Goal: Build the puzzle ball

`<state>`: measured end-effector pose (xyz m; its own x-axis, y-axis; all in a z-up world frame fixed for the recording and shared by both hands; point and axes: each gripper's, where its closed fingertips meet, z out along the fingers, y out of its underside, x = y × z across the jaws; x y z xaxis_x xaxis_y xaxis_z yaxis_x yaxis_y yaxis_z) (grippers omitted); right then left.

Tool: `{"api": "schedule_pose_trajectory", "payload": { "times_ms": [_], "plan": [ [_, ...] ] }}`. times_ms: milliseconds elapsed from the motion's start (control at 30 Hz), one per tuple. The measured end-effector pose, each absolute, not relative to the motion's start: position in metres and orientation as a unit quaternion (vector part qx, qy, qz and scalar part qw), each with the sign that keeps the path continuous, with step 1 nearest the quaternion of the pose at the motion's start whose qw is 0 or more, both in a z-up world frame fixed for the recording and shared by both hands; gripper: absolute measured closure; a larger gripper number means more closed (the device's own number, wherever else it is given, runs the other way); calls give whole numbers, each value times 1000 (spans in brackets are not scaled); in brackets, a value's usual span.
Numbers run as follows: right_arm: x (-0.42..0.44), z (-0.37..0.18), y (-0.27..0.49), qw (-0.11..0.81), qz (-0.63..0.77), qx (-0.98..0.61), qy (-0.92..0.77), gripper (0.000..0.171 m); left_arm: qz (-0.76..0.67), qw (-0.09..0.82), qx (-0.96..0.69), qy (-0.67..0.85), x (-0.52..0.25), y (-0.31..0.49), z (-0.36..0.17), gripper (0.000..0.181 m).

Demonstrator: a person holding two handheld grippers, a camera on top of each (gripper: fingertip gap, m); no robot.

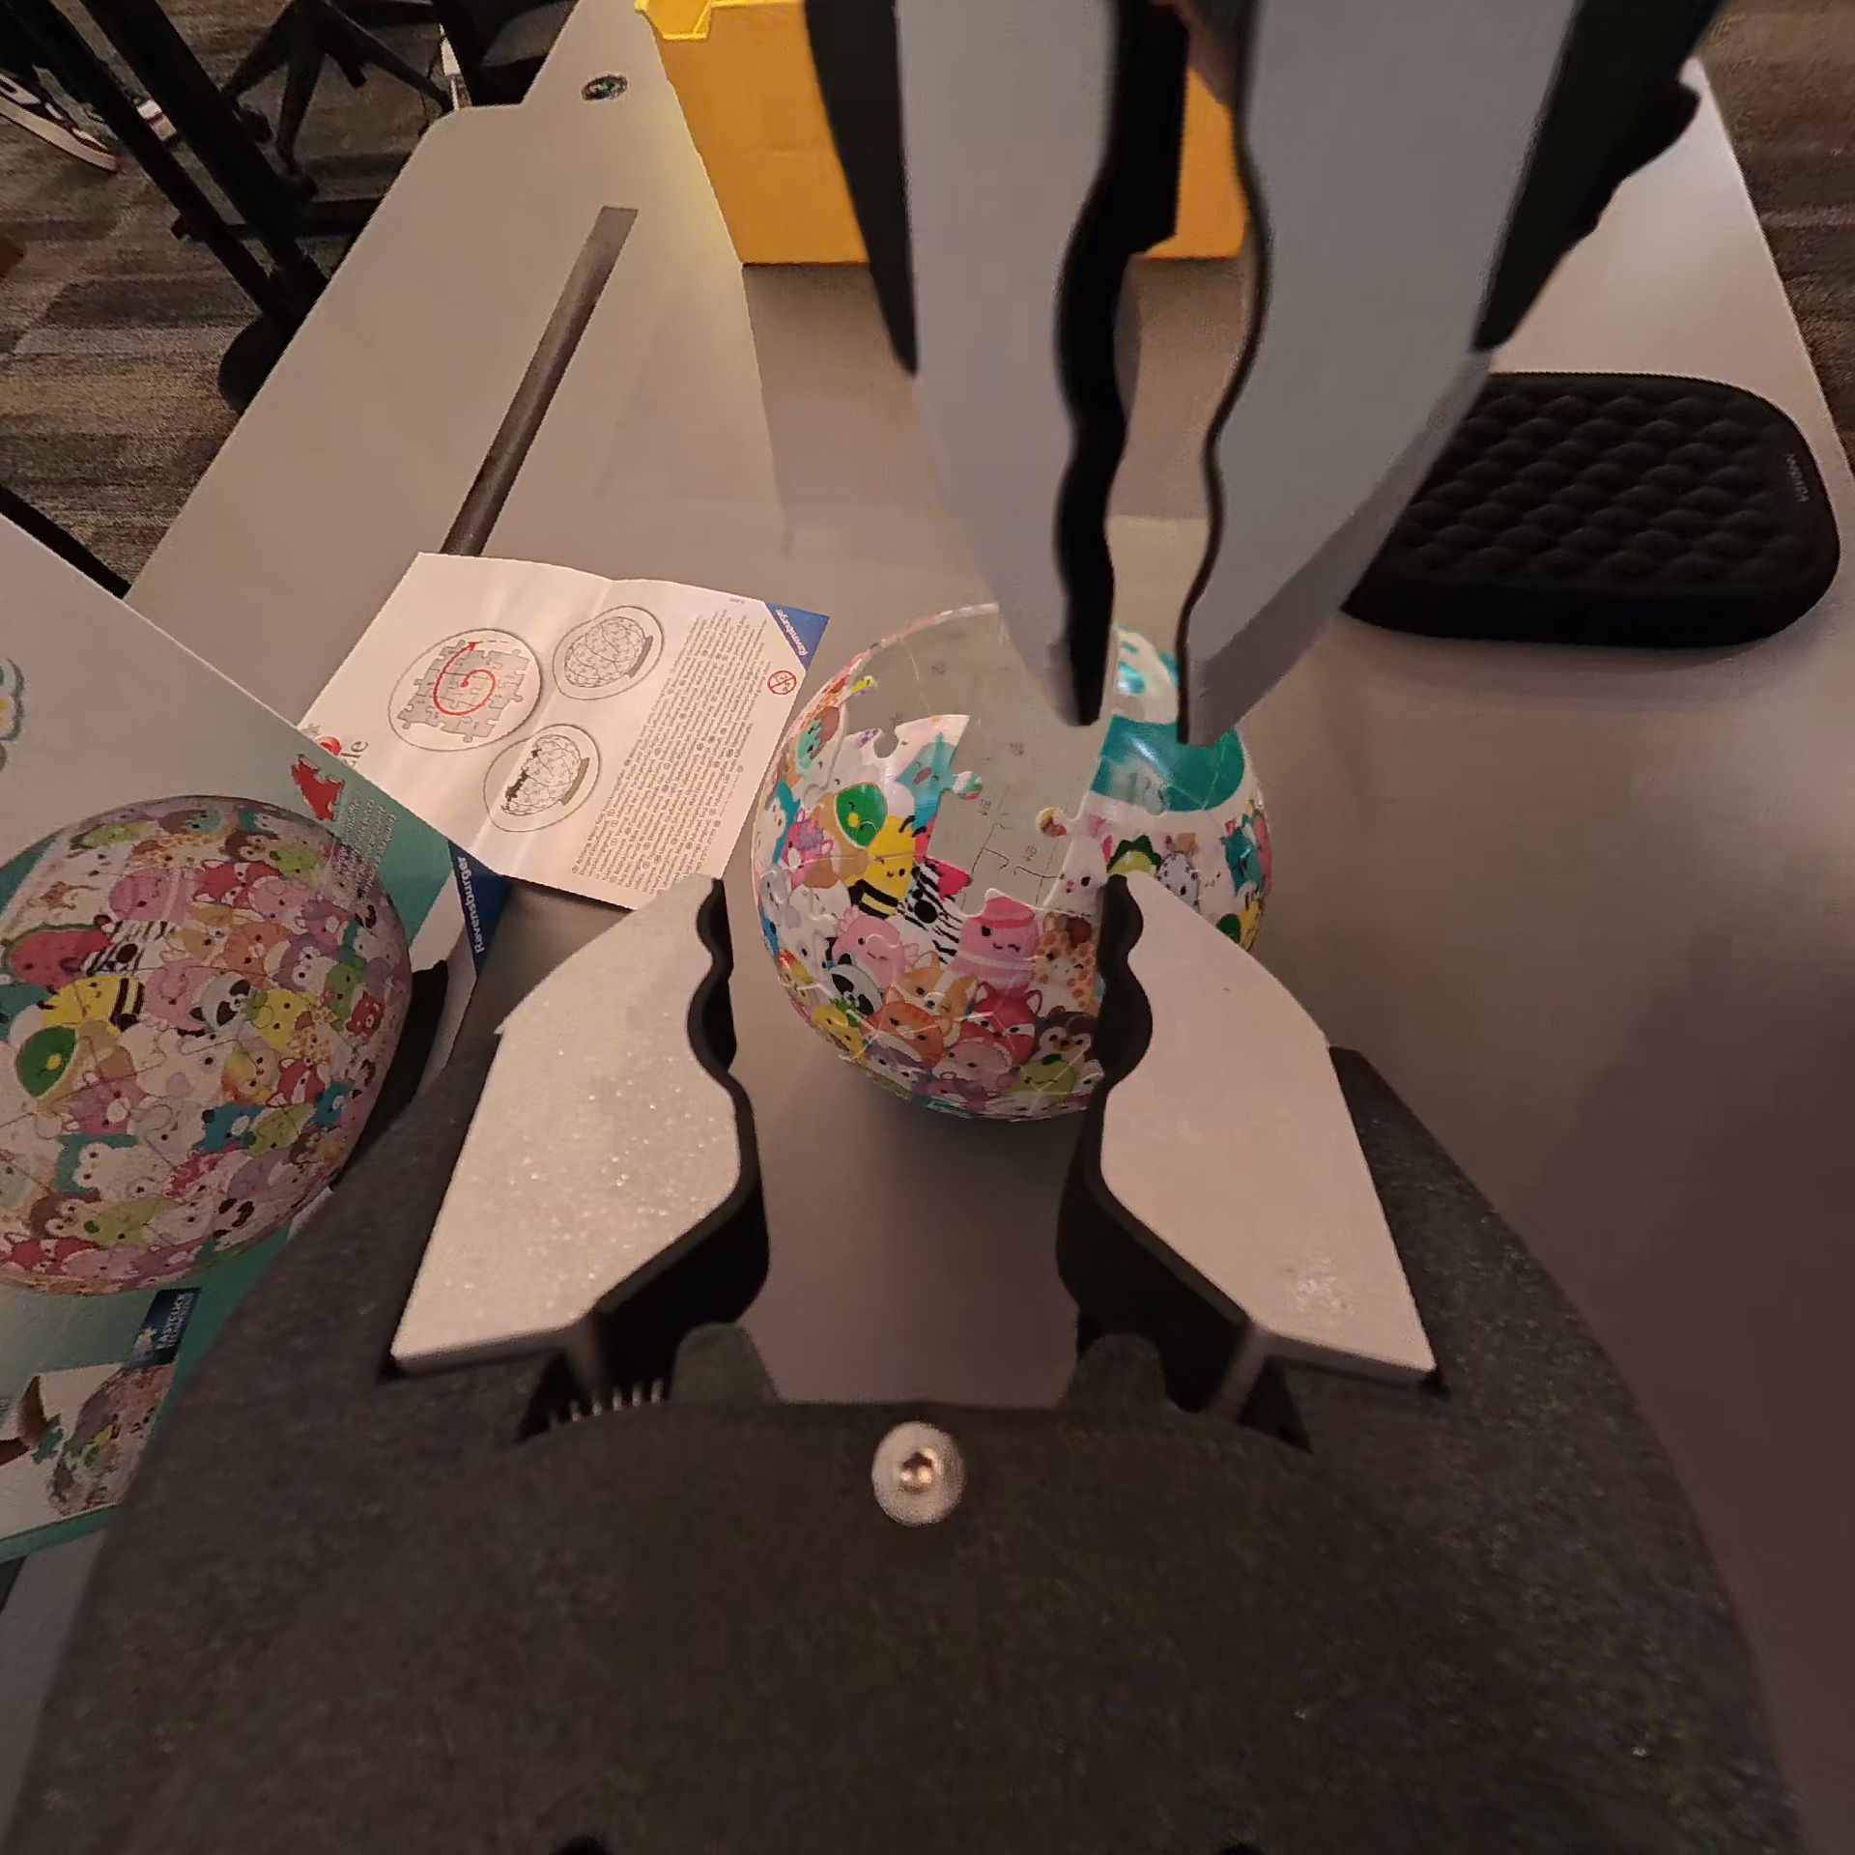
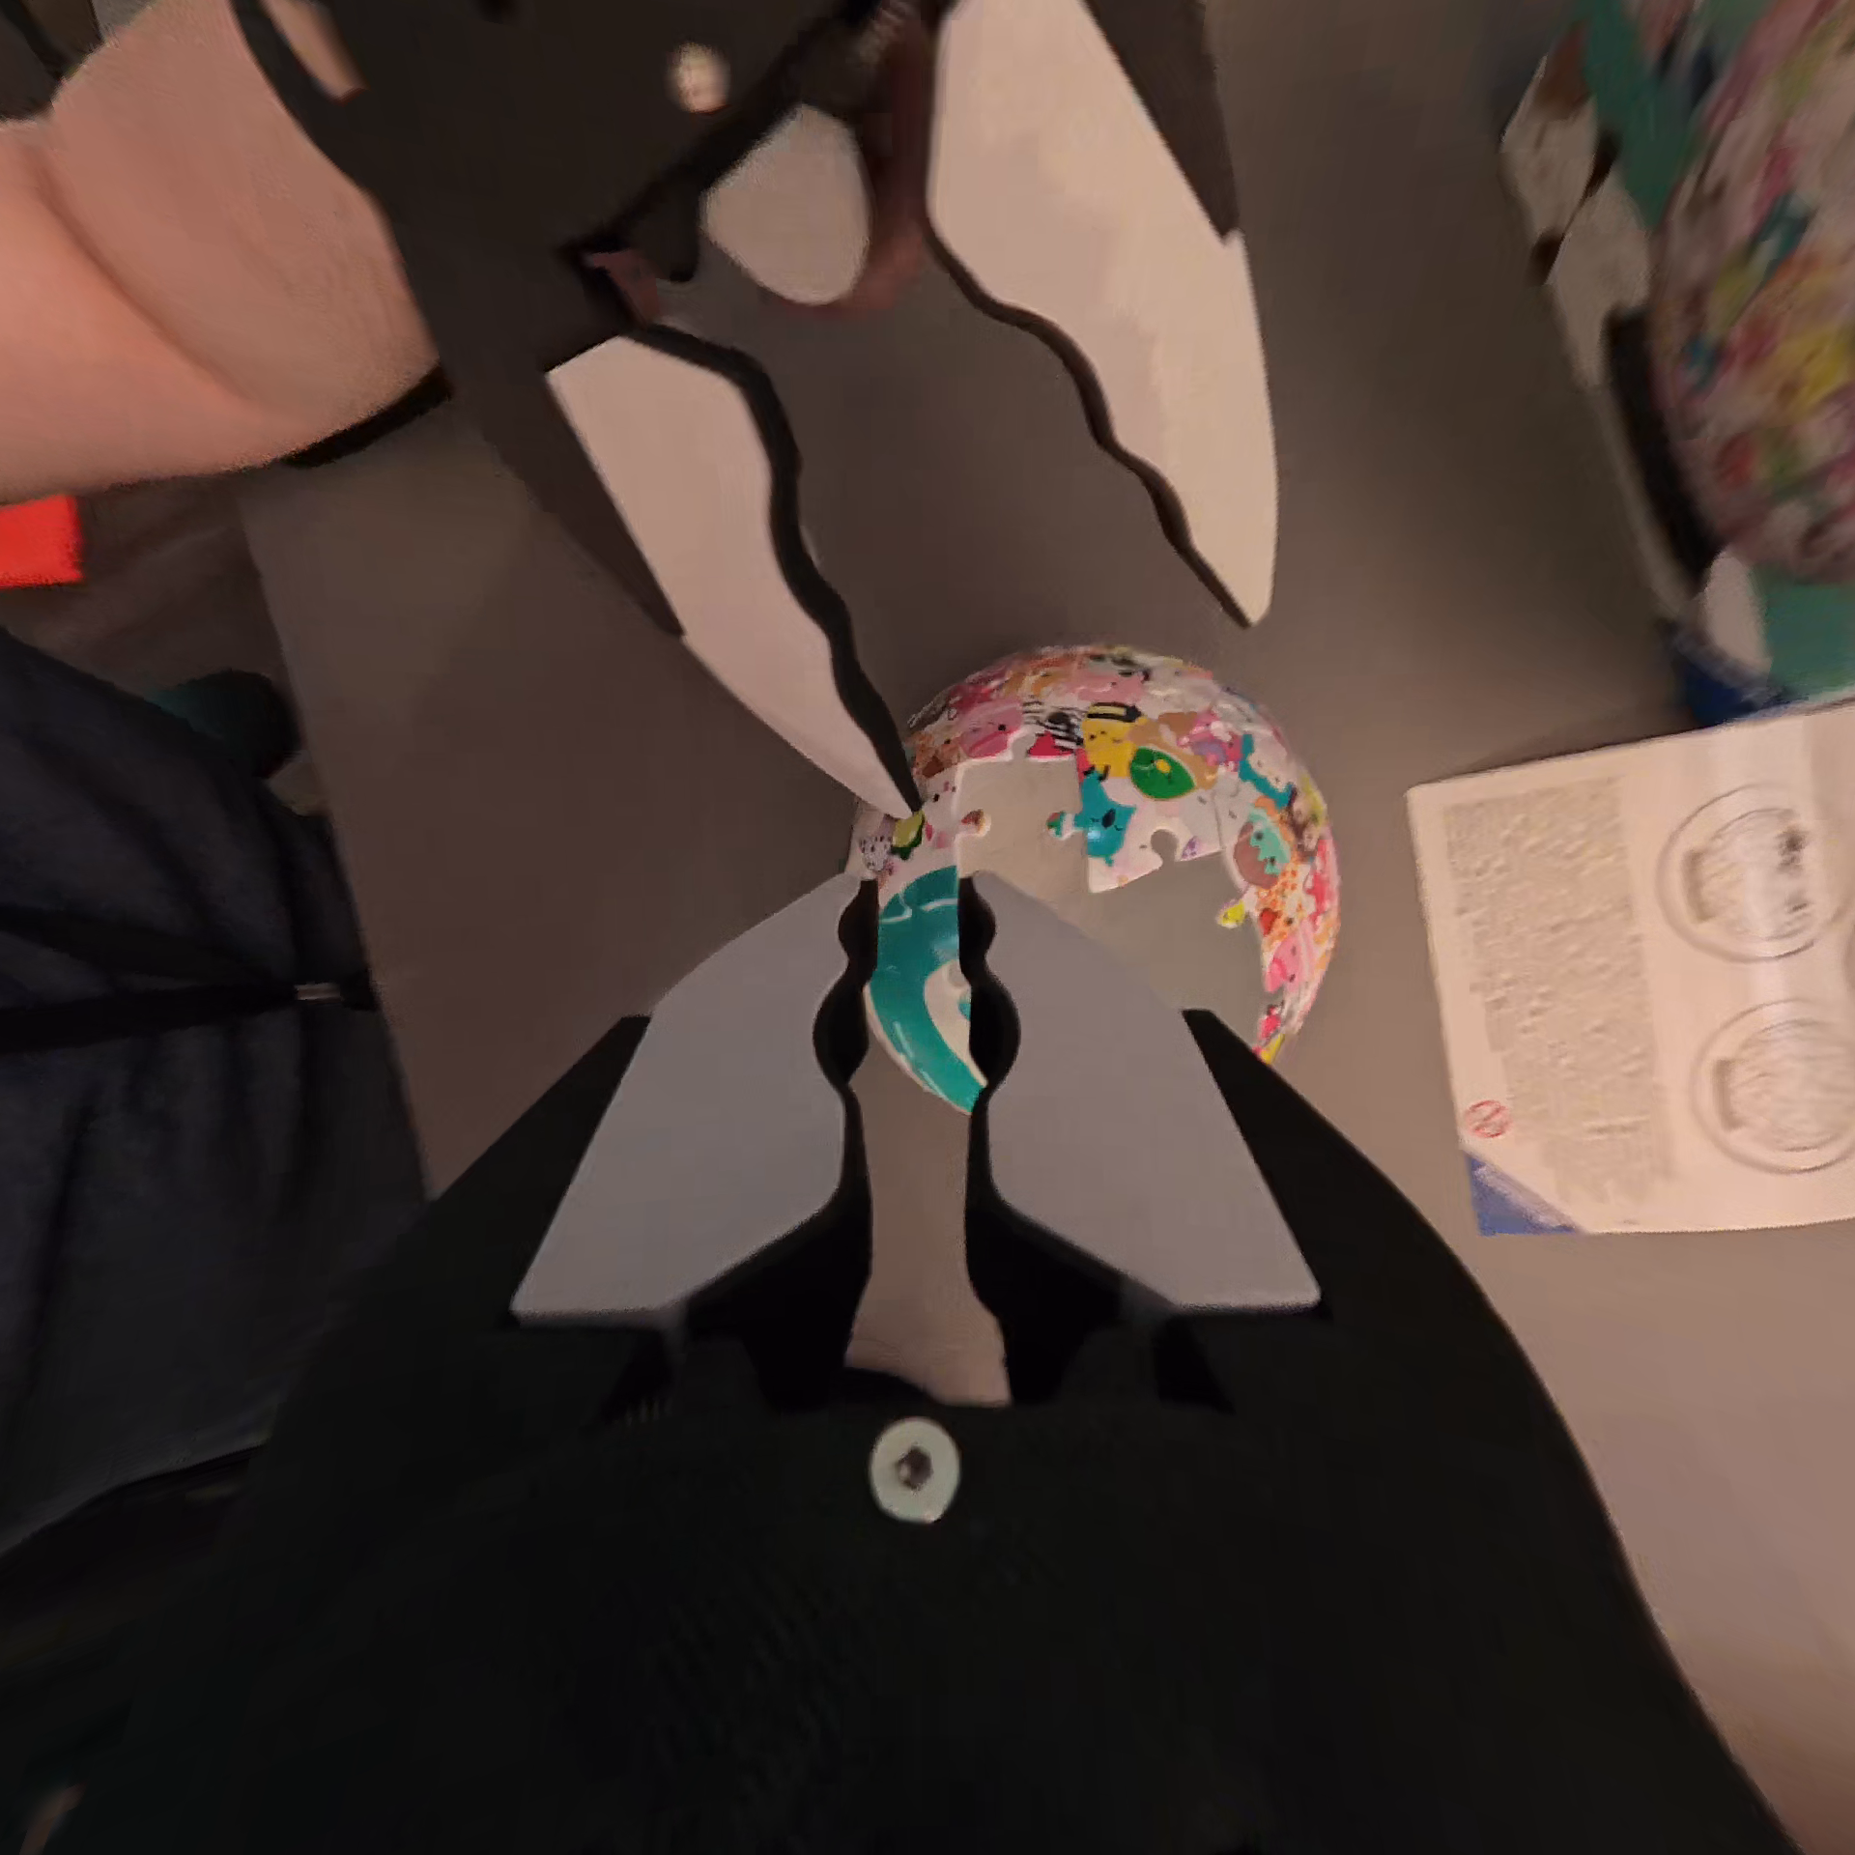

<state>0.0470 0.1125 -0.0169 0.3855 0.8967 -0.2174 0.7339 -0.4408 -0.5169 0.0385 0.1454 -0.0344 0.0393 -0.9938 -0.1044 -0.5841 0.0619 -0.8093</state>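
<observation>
My left gripper (image 1: 913, 898) gapes beside the puzzle ball (image 1: 964, 964); my right gripper (image 2: 911, 893) pinches a teal piece (image 2: 923, 964) at its opening.

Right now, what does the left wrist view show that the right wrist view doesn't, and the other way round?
Only the left wrist view shows the yellow bin, the black pad, a slot in the table and carpet beyond it. Only the right wrist view shows a hand on the left hand-held gripper and dark fabric at the left edge. Both show the unfinished puzzle ball, the leaflet, the puzzle box and the right hand-held gripper at the ball's teal part.
</observation>
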Motion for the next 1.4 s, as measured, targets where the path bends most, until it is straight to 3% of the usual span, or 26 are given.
{"api": "schedule_pose_trajectory", "payload": {
  "times_ms": [100,300,967,1233,1400],
  "plan": [
    [45,-15,102,277,200,-748,-569,168,-284,361,-624,633,38,145,-35,111],
    [44,-10,105,432,123,-677,-583,170,-287,358,-626,631,38,146,-35,110],
    [49,-31,111,385,49,-699,-600,170,-283,354,-624,637,39,142,-36,110],
    [45,-8,97,415,134,-681,-588,170,-274,355,-621,643,41,139,-36,111],
    [46,-20,109,429,79,-679,-590,170,-269,357,-620,645,42,137,-35,111]
  ]
}}
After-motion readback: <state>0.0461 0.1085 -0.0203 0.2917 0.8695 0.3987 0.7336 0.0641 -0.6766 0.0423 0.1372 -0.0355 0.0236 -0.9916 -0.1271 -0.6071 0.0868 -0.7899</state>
